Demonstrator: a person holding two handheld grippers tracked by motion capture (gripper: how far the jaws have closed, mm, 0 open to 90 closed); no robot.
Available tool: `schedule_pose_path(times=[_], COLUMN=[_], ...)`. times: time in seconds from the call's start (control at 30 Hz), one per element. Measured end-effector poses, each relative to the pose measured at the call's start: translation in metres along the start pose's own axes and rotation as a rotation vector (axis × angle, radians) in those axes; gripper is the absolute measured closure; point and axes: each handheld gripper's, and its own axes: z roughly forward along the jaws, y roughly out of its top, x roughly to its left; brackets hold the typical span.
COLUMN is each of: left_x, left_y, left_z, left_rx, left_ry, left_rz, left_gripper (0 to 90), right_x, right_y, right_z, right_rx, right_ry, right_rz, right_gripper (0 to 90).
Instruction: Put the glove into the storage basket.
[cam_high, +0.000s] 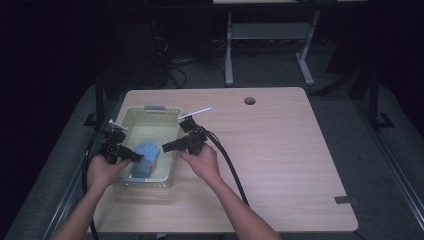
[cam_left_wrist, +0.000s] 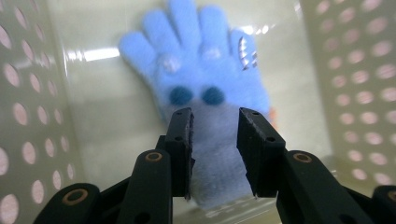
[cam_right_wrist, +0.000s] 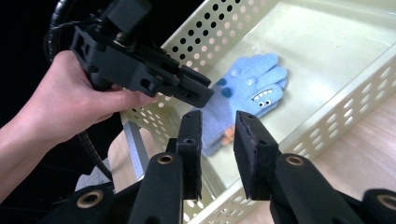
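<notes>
Table (cam_high: 280, 150) of pale wood stands in dark room.

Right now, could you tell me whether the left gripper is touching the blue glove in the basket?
Cannot tell. In the left gripper view the left gripper stands open over the blue glove's cuff, but neither contact nor a gap shows plainly.

A basket (cam_high: 172, 162) sits on the table (cam_high: 280, 160) near its left edge, about midway between the near and far edges. In it lies 1 glove (cam_high: 145, 159), toward the basket's near end, its fingers pointing to the far end. The left gripper (cam_high: 134, 156) reaches in over the basket's left wall, above the glove's cuff. The right gripper (cam_high: 169, 146) reaches over the right wall, just above the glove.
</notes>
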Motion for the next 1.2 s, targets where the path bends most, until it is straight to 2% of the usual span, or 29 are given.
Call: schedule_pose_path(times=[0.07, 0.17, 0.33, 0.67, 0.87, 1.2], left_x=[-0.001, -0.002, -0.002, -0.014, -0.022, -0.035], left_y=[0.0, 0.0, 0.001, 0.004, 0.006, 0.009], left_z=[-0.005, -0.011, -0.016, -0.021, -0.027, -0.027], left_rx=[-0.026, -0.072, -0.114, -0.15, -0.194, -0.217], left_ry=[-0.02, -0.058, -0.097, -0.128, -0.147, -0.169], left_rz=[0.007, -0.011, -0.018, 0.005, 0.012, 0.039], left_gripper=[65.0, 63.8, 63.4, 61.5, 57.2, 51.5], right_x=[-0.001, -0.003, -0.008, -0.019, -0.024, -0.035], right_y=[-0.001, -0.002, -0.006, -0.011, -0.013, -0.016], right_z=[-0.003, -0.006, -0.015, -0.038, -0.052, -0.072], right_rx=[-0.008, -0.016, -0.021, -0.047, -0.062, -0.078], right_ry=[-0.001, 0.007, 0.009, 0.011, 0.015, 0.014], right_rz=[0.002, 0.008, 0.014, 0.038, 0.049, 0.058], right_gripper=[71.4, 71.0, 69.1, 65.0, 60.3, 54.4])
